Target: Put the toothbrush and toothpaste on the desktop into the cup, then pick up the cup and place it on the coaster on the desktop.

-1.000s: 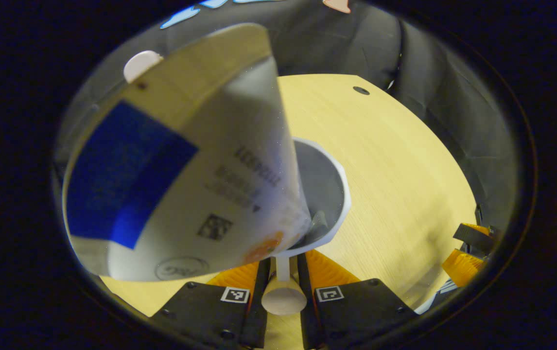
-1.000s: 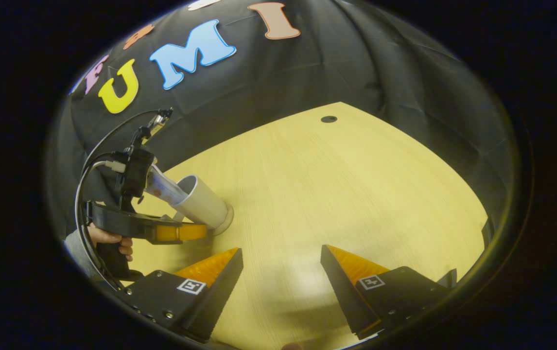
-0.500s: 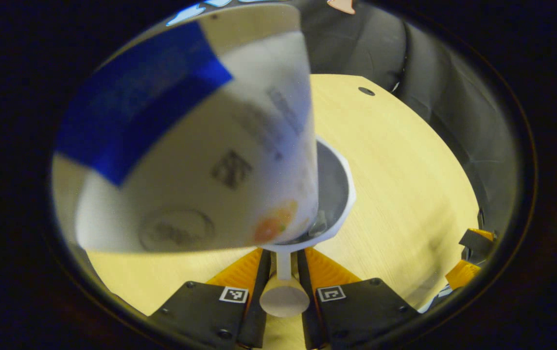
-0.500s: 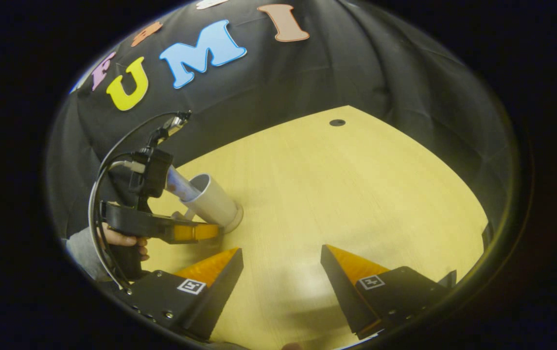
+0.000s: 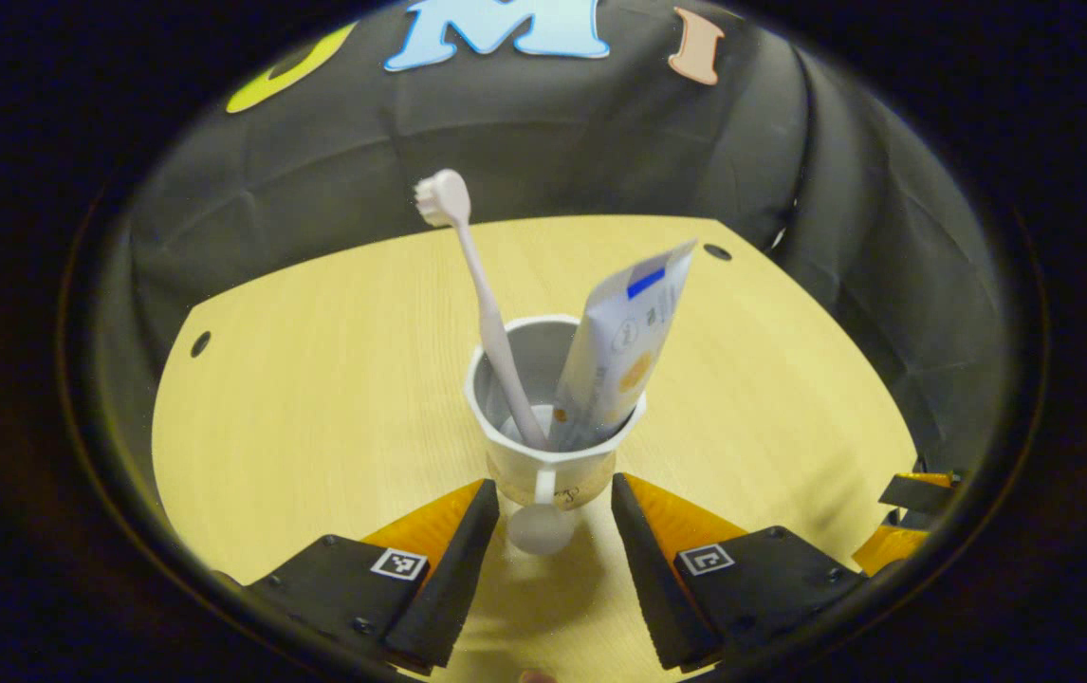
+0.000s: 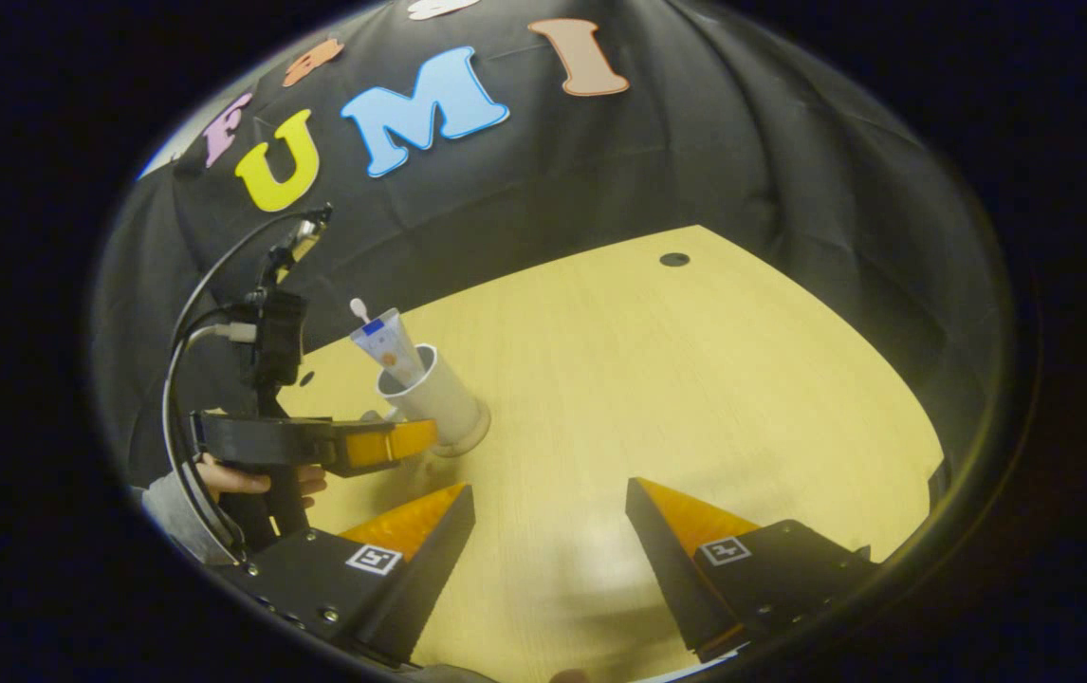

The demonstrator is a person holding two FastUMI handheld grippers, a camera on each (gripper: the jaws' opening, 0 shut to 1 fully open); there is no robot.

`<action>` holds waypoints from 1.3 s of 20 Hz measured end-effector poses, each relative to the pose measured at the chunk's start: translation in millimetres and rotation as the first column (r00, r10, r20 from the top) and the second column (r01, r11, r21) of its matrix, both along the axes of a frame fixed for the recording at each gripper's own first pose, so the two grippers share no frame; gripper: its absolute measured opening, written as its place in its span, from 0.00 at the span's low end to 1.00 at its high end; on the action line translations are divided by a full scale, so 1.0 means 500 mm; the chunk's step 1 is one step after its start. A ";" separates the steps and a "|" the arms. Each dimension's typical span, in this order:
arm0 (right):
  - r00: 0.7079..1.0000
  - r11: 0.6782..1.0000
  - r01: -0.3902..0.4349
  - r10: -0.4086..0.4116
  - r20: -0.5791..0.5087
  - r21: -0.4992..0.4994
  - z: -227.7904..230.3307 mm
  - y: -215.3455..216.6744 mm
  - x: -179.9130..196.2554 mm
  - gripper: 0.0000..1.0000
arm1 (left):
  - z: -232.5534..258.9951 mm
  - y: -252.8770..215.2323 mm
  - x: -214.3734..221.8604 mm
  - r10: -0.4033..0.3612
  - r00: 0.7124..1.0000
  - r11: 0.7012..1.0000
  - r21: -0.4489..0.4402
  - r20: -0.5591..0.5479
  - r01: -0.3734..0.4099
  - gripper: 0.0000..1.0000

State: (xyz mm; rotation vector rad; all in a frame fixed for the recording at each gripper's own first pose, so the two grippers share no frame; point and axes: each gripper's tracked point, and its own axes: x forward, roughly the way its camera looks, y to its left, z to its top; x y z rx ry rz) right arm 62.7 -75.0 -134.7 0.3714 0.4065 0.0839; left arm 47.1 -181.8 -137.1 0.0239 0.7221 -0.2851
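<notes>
A white cup (image 5: 543,465) stands on the yellow desktop (image 5: 316,398), holding a white toothbrush (image 5: 477,285), head up, and a white and blue toothpaste tube (image 5: 624,341) leaning right. The cup's handle knob (image 5: 541,528) points back between the fingers of my left gripper (image 5: 553,493), which is open and apart from it. In the right gripper view the cup (image 6: 439,398) sits left of centre with the left gripper (image 6: 415,438) just in front of it. My right gripper (image 6: 548,489) hangs open over bare desktop, holding nothing. A wider ring shows around the cup's base (image 6: 468,438).
A hand (image 6: 249,479) holds the left gripper's black grip, with cables looping above it. Small dark holes (image 6: 673,259) mark the desktop near its far edge. Black cloth closes in the booth behind and to the right. The right gripper's orange finger (image 5: 899,531) pokes in at the left gripper view's right edge.
My left gripper was shut on the cup's handle and has opened and drawn back. The tube, close before the camera, now stands in the upright cup. The right gripper stayed open.
</notes>
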 end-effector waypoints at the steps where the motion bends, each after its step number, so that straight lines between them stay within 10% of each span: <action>1: 1.000 1.000 -0.014 0.014 0.003 -0.013 0.002 0.005 0.000 0.97 | 0.024 0.009 -0.010 0.016 0.999 1.000 -0.017 0.036 -0.015 0.96; 7: 0.996 0.992 -0.035 0.046 0.081 -0.121 0.063 0.029 0.005 0.93 | 0.148 0.060 -0.075 0.092 0.964 0.993 -0.092 0.249 -0.071 1.00; 14: 0.958 0.974 0.039 0.027 0.285 -0.225 0.189 0.081 -0.018 0.97 | 0.312 0.136 -0.168 0.135 0.851 0.989 -0.116 0.507 -0.088 0.98; 26: 0.927 0.940 0.158 -0.036 0.374 -0.302 0.226 0.093 -0.067 0.97 | 0.398 0.229 -0.241 0.208 0.776 0.975 -0.188 0.595 -0.118 0.89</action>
